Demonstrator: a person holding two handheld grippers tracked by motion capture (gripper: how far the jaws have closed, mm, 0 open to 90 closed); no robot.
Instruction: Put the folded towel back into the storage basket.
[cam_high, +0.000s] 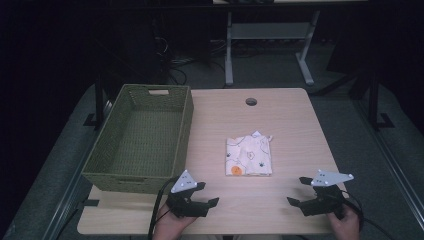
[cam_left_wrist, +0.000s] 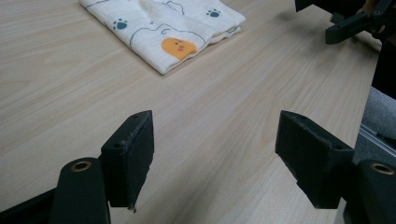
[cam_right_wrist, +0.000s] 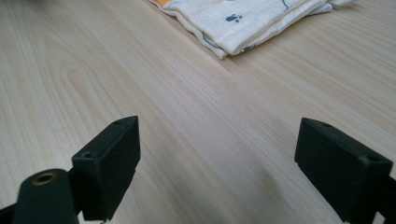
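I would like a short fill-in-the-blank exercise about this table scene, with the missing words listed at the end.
1. The folded cloth lies on the table to the ____ of the green basket in the high view.
2. The jaws of the left tongs and the right tongs stand ____, with nothing between them.
3. The woven basket has ____ inside it.
4. The round patch printed on the cloth is ____ in colour.

Missing words: right; open; nothing; orange
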